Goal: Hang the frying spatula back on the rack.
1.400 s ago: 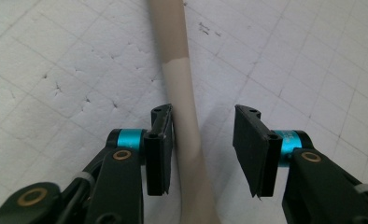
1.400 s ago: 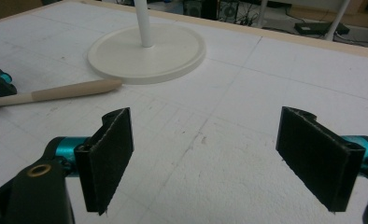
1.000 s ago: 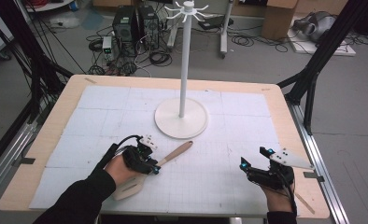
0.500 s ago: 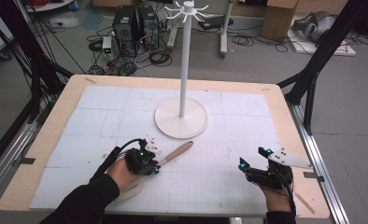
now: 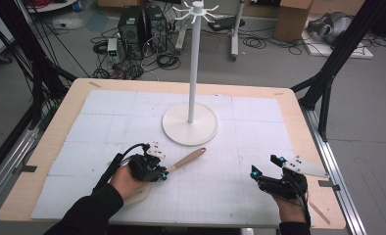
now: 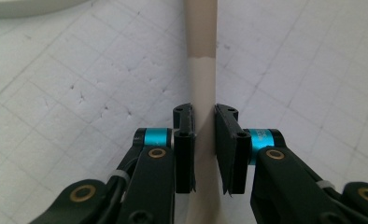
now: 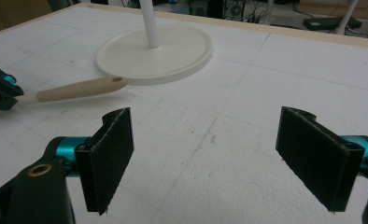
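A wooden spatula (image 5: 186,159) lies on the white gridded mat, with its handle pointing toward the stand's base. My left gripper (image 5: 162,172) is shut on the handle partway along. In the left gripper view, both pads of the left gripper (image 6: 203,135) press the sides of the pale handle (image 6: 201,70). The spatula's blade end (image 5: 137,193) pokes out from under the person's left hand. My right gripper (image 5: 264,165) hovers low at the front right, open wide, with nothing between the jaws (image 7: 219,158). From there I see the handle (image 7: 74,88) at the left.
A white hanger stand has a round base (image 5: 190,125) at mid-table and a tall pole (image 5: 195,63) topped with hooks. The base (image 7: 173,51) lies just beyond the handle's tip. The wooden table rim (image 5: 59,122) frames the mat. Computers and cables sit on the floor behind.
The left hand has slid a little to the right along the spatula and settled on the handle. The spatula and the right gripper have barely moved.
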`<state>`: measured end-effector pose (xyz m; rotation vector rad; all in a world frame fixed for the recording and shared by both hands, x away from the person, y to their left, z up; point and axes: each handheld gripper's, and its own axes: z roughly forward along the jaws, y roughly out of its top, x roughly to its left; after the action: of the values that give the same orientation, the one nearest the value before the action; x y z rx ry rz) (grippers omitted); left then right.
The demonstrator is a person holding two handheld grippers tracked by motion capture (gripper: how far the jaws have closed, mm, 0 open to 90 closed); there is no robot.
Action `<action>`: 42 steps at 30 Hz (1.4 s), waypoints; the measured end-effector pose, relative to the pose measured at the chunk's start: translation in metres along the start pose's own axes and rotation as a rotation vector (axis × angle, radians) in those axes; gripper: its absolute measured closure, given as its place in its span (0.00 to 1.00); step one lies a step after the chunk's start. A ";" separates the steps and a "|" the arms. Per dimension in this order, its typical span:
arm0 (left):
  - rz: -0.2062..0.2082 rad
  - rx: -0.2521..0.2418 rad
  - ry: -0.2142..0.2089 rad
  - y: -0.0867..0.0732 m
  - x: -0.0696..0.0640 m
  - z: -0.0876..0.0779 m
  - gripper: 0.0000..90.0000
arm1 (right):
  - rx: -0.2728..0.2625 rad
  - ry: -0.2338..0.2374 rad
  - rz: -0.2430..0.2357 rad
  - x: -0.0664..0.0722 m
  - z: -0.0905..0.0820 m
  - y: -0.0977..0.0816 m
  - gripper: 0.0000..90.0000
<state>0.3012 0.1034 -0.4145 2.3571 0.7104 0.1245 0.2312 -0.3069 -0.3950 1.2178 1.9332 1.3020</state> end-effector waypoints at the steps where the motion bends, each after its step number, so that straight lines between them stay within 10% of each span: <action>1: 0.000 -0.011 0.000 0.000 0.000 -0.003 0.86 | 0.000 0.003 -0.002 0.000 0.000 0.000 0.20; 19: -0.110 -0.409 -0.011 -0.013 0.002 -0.047 0.86 | -0.024 0.163 0.052 0.034 0.026 0.014 0.18; 42: -0.053 -0.483 -0.005 -0.015 -0.012 -0.055 0.86 | -0.088 0.410 -0.027 0.118 0.092 0.092 0.30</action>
<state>0.2698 0.1385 -0.3803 1.8758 0.6542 0.2387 0.2849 -0.1484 -0.3416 0.9307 2.1281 1.7071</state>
